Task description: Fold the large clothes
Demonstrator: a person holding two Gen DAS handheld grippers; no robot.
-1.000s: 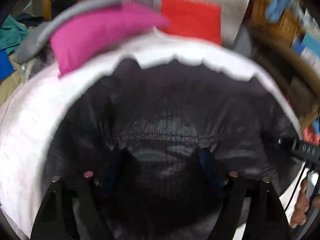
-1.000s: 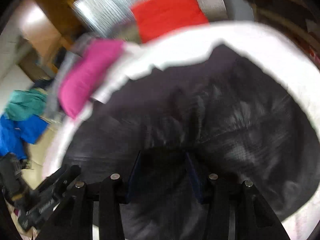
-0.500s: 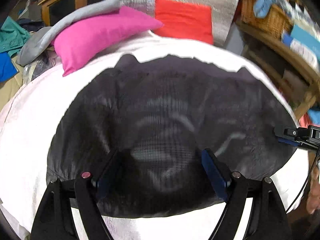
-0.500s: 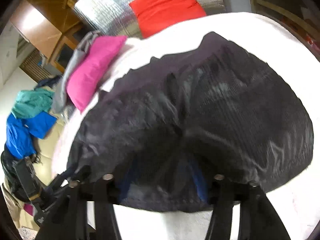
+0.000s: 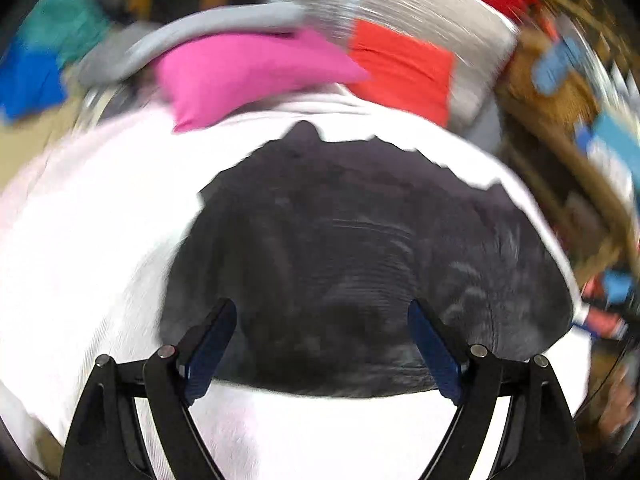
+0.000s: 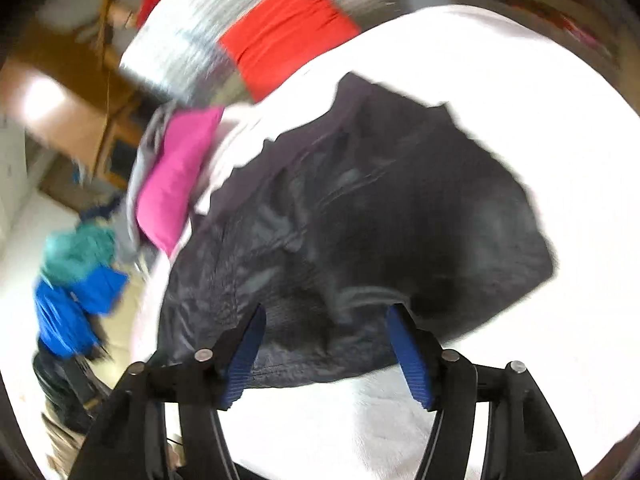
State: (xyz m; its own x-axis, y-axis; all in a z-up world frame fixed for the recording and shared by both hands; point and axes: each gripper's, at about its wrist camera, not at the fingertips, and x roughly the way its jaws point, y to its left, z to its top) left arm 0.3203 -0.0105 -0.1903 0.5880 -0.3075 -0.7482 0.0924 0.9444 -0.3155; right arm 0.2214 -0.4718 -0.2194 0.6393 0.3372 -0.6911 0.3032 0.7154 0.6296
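Black garment (image 5: 360, 264) flat on white bedding (image 5: 80, 264), pink pillow (image 5: 248, 76) and red cushion (image 5: 400, 72) behind, both jaws opening, empty.

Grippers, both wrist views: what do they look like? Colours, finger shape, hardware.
The two match. The left gripper and the right gripper each have black plastic linkage arms with silver round pivot bolts, and flat fingers faced with ribbed blue pads. No markings or cables are legible on them; motion blur hides finer detail.

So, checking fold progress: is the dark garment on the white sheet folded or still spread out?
Folded, it seems. The dark garment lies as a compact doubled bundle with a straight near hem on the white sheet; blur hides finer layers.
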